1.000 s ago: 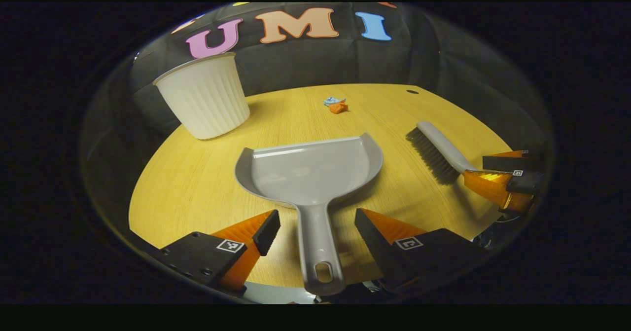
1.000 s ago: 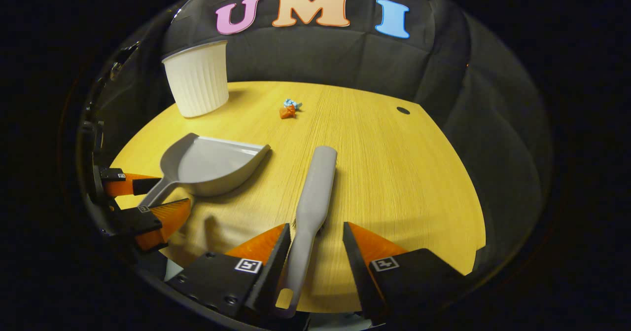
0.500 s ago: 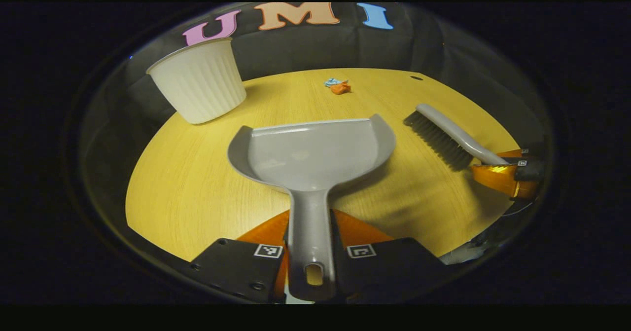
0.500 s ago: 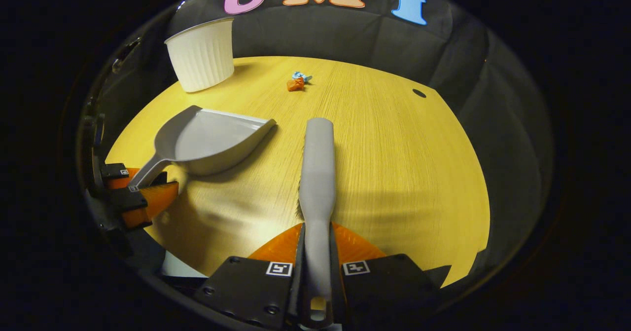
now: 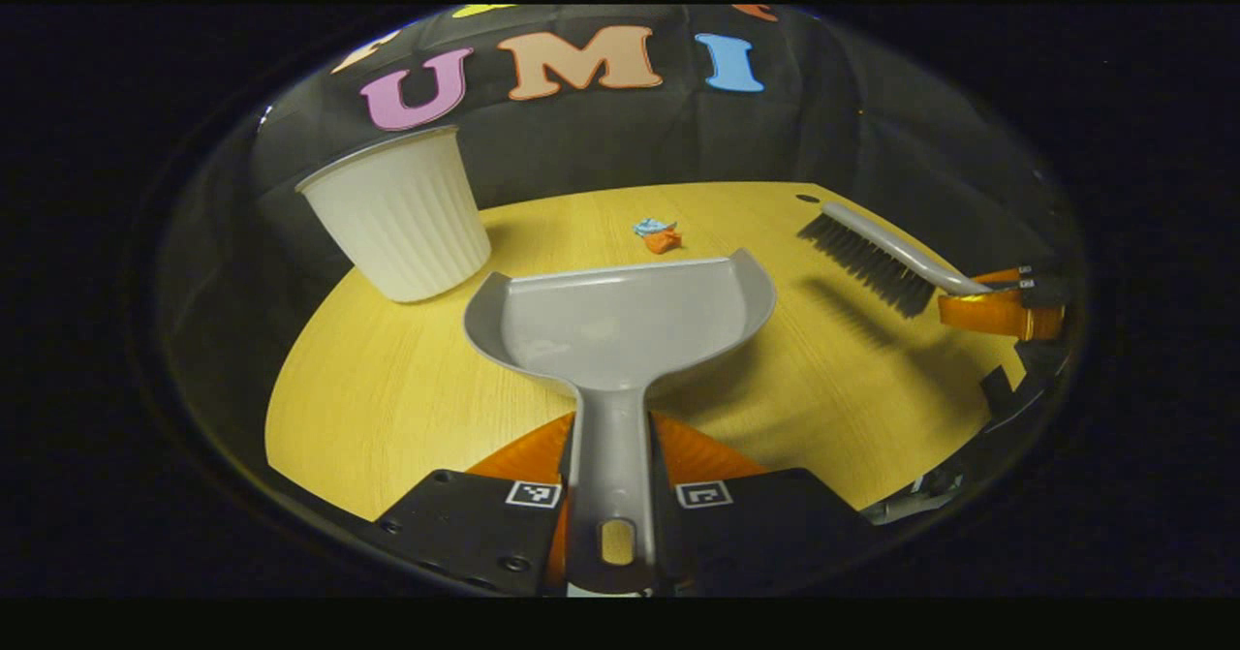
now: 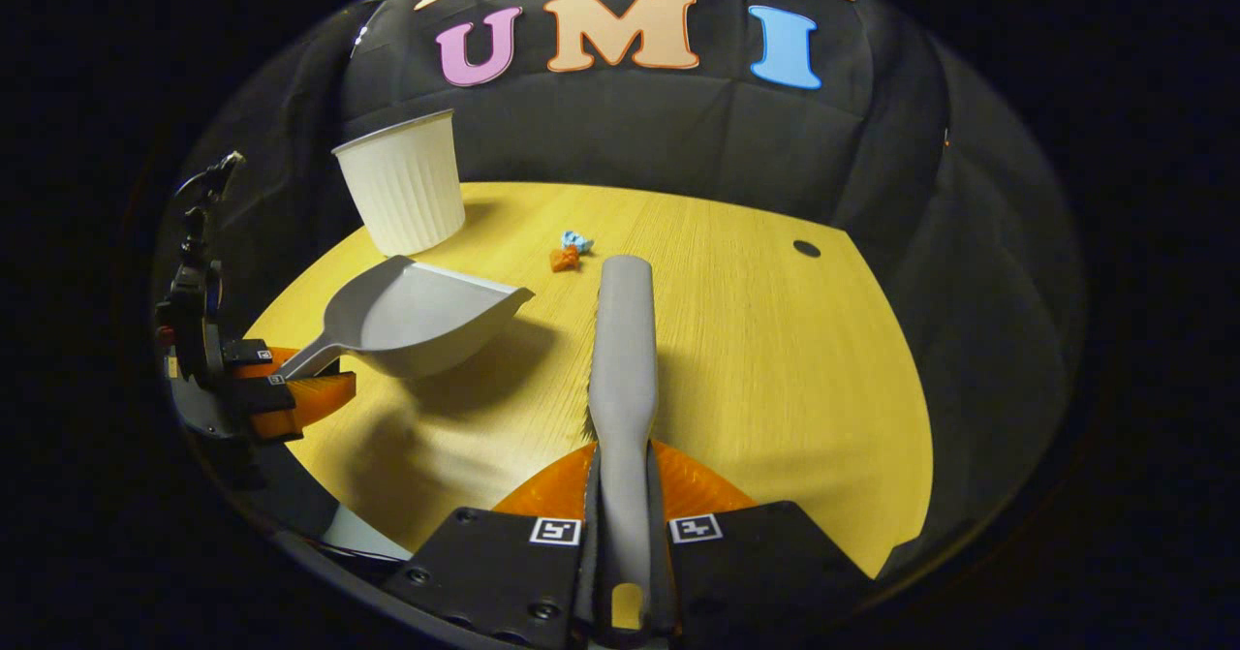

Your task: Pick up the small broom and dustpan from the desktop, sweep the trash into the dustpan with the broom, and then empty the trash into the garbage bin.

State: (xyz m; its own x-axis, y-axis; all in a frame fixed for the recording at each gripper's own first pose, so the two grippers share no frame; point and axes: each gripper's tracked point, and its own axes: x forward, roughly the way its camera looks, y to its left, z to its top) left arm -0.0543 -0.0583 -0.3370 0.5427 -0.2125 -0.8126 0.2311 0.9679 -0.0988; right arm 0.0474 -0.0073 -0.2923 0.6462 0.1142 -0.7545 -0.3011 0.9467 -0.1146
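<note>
At the bottom centre of each view, the left gripper (image 5: pixel 610 456) and right gripper (image 6: pixel 625 480) now have their fingers clamped on the dustpan (image 5: pixel 620 325) and broom (image 6: pixel 623 340), both lifted off the bench (image 6: pixel 775 340) since a second ago; sweeping the trash (image 6: pixel 567 251) comes next.

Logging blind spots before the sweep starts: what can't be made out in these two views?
- Garbage bin inside: both views, its wall hides it.
- Trash: too small to tell what the orange and blue scraps are.
- Broom bristles: right gripper view, under its back.
- Dustpan floor: right gripper view, seen side-on.
</note>
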